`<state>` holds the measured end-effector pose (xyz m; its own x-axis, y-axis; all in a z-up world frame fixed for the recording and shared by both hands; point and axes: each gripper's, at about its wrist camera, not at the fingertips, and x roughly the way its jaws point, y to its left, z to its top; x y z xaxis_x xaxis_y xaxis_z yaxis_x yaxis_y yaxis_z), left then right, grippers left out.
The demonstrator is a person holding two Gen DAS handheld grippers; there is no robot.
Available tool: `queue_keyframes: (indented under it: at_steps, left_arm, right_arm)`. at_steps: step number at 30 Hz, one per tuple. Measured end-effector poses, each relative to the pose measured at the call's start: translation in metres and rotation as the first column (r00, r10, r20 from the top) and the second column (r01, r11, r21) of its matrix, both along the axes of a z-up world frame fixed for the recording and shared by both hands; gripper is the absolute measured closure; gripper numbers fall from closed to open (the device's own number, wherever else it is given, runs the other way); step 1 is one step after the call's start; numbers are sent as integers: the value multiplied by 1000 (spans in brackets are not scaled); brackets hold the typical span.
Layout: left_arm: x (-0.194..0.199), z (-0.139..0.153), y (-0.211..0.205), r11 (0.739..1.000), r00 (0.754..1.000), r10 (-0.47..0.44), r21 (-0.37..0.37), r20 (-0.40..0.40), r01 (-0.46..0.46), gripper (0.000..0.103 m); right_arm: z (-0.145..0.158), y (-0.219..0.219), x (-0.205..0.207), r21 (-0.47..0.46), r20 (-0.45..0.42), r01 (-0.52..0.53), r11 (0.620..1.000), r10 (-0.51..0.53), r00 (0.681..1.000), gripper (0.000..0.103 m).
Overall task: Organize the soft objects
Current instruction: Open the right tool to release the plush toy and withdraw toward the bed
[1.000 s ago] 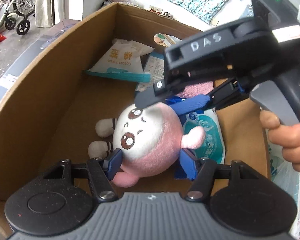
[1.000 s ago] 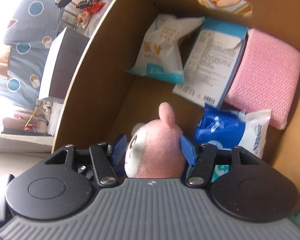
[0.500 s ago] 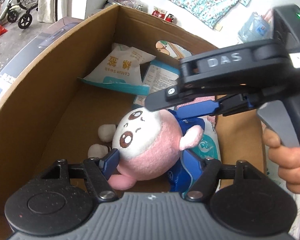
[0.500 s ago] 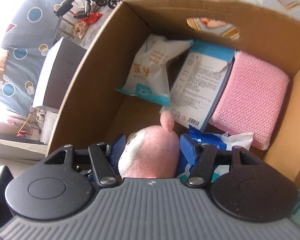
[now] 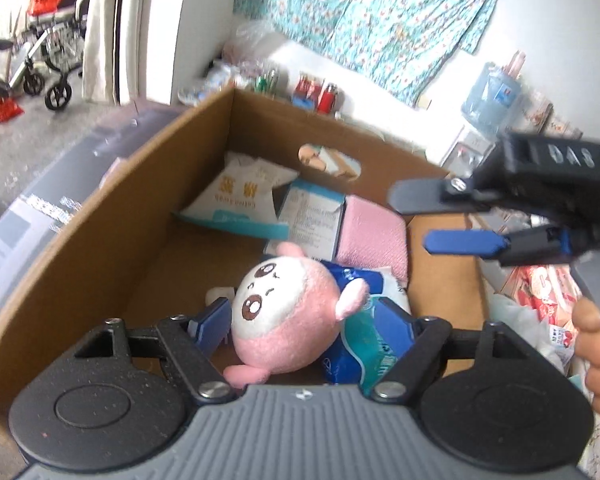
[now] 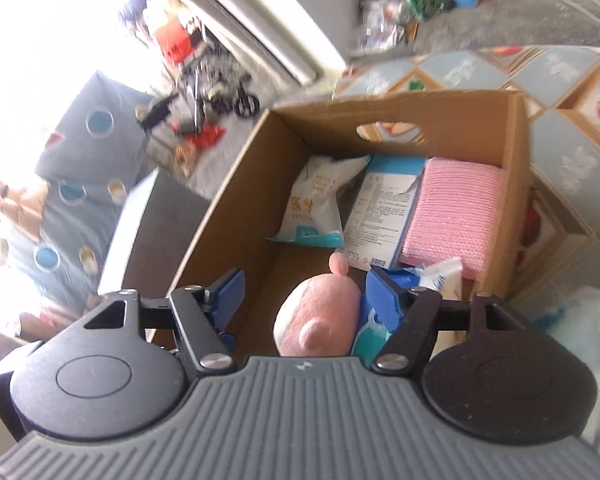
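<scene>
Now the plush (image 5: 288, 312) lies in the near end of the box (image 5: 112, 236), face up toward the left gripper (image 5: 304, 320), leaning on a blue pack (image 5: 364, 320). Its round body sits just ahead of and between that gripper's spread blue fingers (image 5: 212, 322), which do not seem to press it. The right gripper (image 5: 420, 220), likewise spread and holding nothing, hangs above the box's right side, so the left looks nearer for any next nudge or grasp.
</scene>
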<state>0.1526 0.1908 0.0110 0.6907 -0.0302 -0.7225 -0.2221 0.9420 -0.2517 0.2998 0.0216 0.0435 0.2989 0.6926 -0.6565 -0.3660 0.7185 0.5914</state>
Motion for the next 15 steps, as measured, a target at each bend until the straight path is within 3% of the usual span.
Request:
queue_keyframes:
  at_steps: [7,15]
  left_arm:
    - [-37,26,-28,1000,996,-28,14,88,27,22]
    - [-59,39,-95,983,972,-183,52,146,177,20]
  right_arm:
    - [18,-66,-51,-28,72,91,995,-89,993,32]
    - [28,-164,-101,-95,114,229,969,-218,969,31]
